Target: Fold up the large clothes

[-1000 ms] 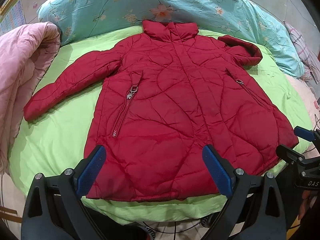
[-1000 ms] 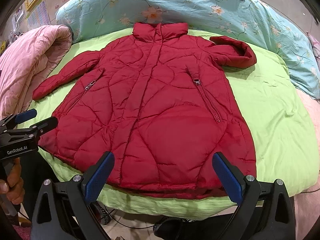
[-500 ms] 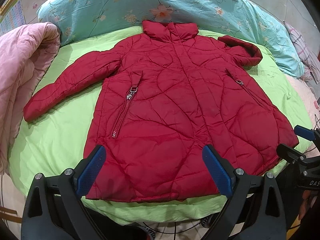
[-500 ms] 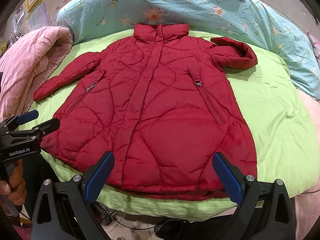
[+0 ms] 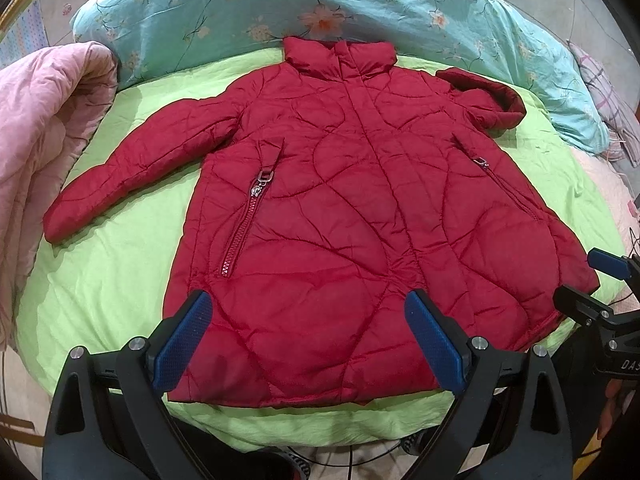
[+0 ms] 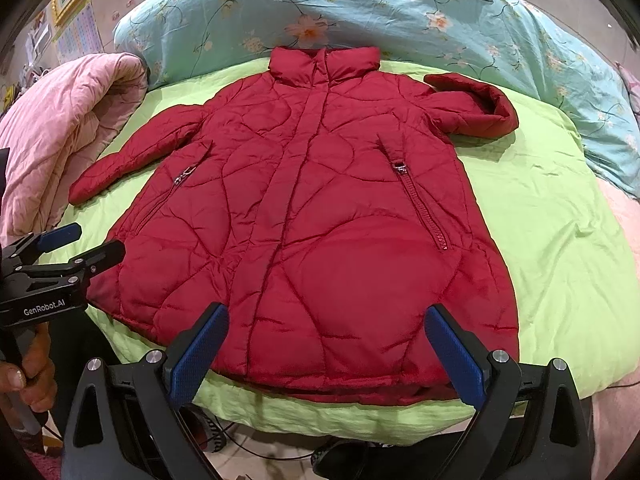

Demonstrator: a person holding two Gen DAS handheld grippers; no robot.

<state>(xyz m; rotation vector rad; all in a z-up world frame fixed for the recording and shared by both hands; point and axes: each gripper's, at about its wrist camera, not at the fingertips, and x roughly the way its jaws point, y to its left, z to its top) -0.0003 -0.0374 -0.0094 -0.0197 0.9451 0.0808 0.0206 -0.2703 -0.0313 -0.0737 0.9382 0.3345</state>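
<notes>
nothing has shifted since the earlier frames: the red coat (image 5: 352, 216) lies spread flat, unfolded, on the green bed (image 5: 120, 264), both the left claw (image 5: 308, 340) and right claw (image 6: 328, 352) held released near its hem, so a sleeve is judged to need grasping first.

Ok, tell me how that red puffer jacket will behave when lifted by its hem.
The red jacket looks quilted and puffy, so probably light but bulky. It likely flops and drapes rather than holding shape. Its shiny shell may slip in a claw's pads.
</notes>
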